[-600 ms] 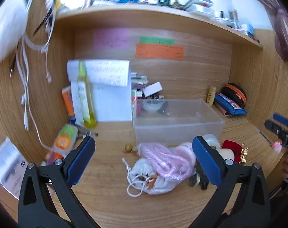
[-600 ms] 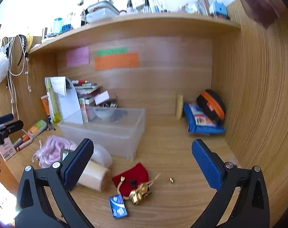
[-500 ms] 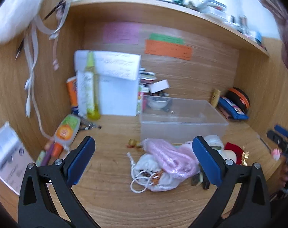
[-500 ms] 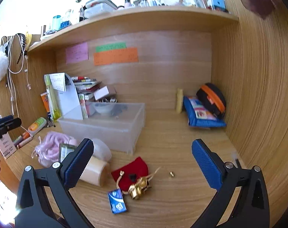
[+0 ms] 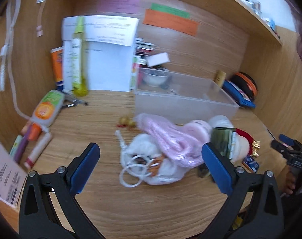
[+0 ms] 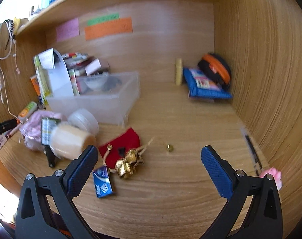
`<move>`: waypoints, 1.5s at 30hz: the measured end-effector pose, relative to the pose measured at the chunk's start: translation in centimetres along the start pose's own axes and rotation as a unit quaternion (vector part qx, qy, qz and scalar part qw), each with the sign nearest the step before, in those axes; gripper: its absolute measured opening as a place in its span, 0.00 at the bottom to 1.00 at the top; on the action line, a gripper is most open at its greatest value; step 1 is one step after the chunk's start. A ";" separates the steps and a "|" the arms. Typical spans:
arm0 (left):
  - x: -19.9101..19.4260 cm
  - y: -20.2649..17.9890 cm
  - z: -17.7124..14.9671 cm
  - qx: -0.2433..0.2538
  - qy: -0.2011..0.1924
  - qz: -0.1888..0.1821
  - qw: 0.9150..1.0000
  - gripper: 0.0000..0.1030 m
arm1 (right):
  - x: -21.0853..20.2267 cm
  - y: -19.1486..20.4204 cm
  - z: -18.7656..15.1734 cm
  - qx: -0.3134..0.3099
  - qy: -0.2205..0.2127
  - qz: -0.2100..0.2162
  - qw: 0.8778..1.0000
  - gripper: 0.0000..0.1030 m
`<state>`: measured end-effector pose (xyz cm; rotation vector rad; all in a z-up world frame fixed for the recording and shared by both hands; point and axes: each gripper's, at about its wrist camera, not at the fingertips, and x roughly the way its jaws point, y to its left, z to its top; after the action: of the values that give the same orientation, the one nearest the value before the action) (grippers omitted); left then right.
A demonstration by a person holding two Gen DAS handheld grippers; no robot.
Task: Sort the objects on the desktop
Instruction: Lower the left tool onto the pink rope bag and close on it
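Note:
A clear plastic bin (image 5: 182, 101) (image 6: 103, 99) stands at the back middle of the wooden desk. In front of it lies a pile: a pink mesh bag (image 5: 167, 137), a white drawstring pouch (image 5: 151, 159) and a cream roll (image 6: 71, 141). A red pouch (image 6: 123, 143), gold bells (image 6: 129, 163) and a small blue packet (image 6: 103, 183) lie further right. My left gripper (image 5: 151, 165) hangs open just above the white pouch. Open too, my right gripper (image 6: 147, 171) hovers over the bells and bare wood, holding nothing.
Tubes and pens (image 5: 41, 117) lie at the left wall, beside upright bottles and papers (image 5: 99, 53). A blue book (image 6: 204, 87) and an orange-black case (image 6: 214, 69) sit in the back right corner. A tiny gold bell (image 6: 169, 147) lies loose; a pen (image 6: 252, 151) rests by the right wall.
Both grippers have moved forward and tilted down toward the desk, so the objects look larger and nearer. Both stay open. Nothing on the desk has shifted.

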<state>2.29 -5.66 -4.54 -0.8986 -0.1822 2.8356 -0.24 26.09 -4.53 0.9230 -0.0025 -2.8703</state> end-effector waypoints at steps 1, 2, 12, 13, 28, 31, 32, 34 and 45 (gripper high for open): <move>0.1 -0.4 0.0 0.007 0.001 -0.002 1.000 1.00 | 0.5 -0.1 -0.1 0.001 0.012 0.000 1.000 1.00; 0.4 -1.1 0.2 0.024 0.003 -0.007 1.000 1.00 | 0.9 -0.1 -0.1 0.001 0.020 0.003 1.000 1.00; 4.0 -2.6 0.5 0.064 0.061 -0.018 0.996 1.00 | 3.9 0.7 -0.4 -0.025 0.076 0.054 0.995 0.90; 4.2 -2.7 0.6 0.064 0.061 -0.018 0.996 1.00 | 4.1 0.8 -0.4 -0.028 0.081 0.058 0.995 0.89; 7.4 -2.5 1.9 0.040 0.089 -0.024 0.995 0.99 | 3.7 2.6 2.4 -0.074 0.058 0.094 0.991 0.55; 8.1 -3.0 1.8 0.046 0.098 -0.027 0.994 0.93 | 4.3 3.9 2.5 -0.098 0.069 0.117 0.986 0.39; 8.3 -3.1 1.7 0.050 0.100 -0.028 0.993 0.93 | 4.7 4.3 2.4 -0.105 0.077 0.118 0.984 0.32; 8.4 -3.3 1.6 0.055 0.099 -0.026 0.993 0.92 | 5.6 5.1 2.0 -0.119 0.095 0.121 0.981 0.25; 9.9 -3.3 1.4 0.069 0.121 -0.033 0.990 0.94 | 7.4 5.0 1.1 -0.156 0.144 0.091 0.973 0.23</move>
<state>-6.06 -0.61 -8.41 -1.1704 0.0135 2.6110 -6.18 20.19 -7.73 1.1882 0.3612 -2.4506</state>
